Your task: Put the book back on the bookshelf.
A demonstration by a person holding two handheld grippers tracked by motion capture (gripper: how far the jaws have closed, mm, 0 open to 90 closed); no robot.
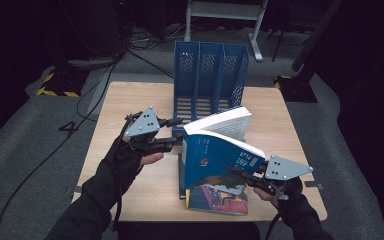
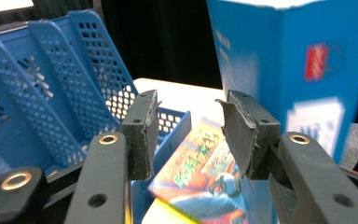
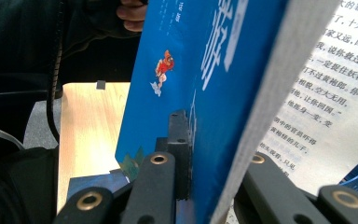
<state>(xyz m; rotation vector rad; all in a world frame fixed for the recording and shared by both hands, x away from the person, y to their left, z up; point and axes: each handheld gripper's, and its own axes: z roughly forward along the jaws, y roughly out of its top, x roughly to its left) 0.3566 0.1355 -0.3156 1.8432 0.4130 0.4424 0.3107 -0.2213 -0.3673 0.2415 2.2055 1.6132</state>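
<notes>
A blue-covered book stands open and raised over the table, its pages fanning toward the back. My right gripper is shut on its front cover and a sheaf of pages near the lower edge; in the right gripper view the jaws pinch the blue cover, with printed pages beyond. My left gripper is just left of the book's spine, open, with nothing between its pads. A colourful picture-cover book lies flat on the table under the raised one.
A blue perforated file rack with three slots stands at the back middle of the wooden table, close behind the left gripper. Cables trail over the grey floor at the left. A white frame stands behind.
</notes>
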